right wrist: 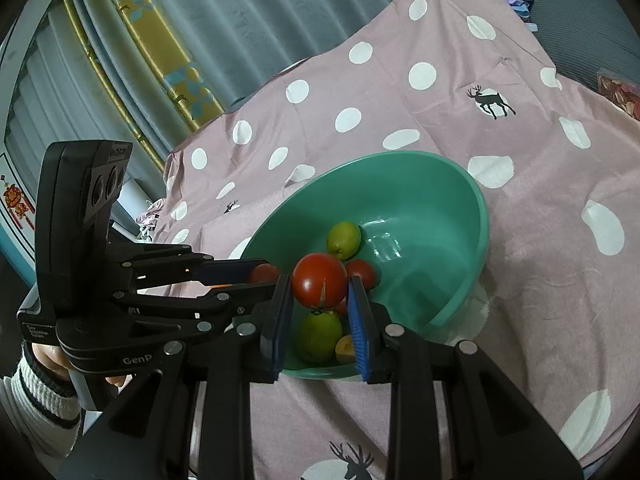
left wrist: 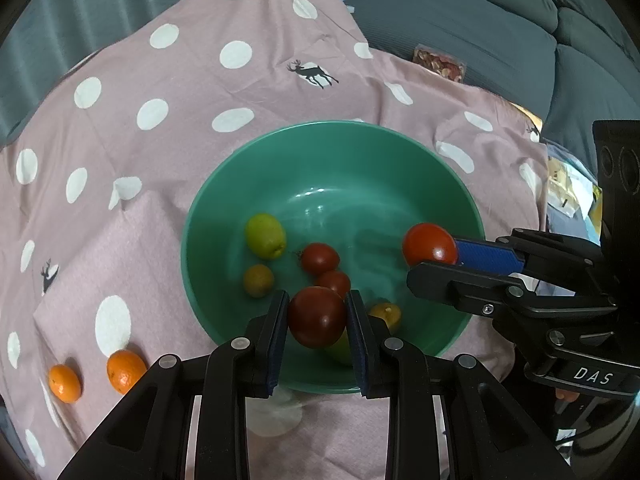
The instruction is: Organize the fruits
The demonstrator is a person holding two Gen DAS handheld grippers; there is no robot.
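On the left, two oranges lie loose on the spotted cloth. Over the green bowl, the left gripper pinches a dark tomato; the right gripper clamps a red tomato. Both look soft, smooth and light, best squeezed gently across the middle.

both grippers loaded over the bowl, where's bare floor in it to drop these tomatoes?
Bare patch: the far side of the green bowl, beyond the lime-green fruit and the loose red tomatoes. Crowded: the near side, under the left gripper. The right gripper hangs at the near rim.
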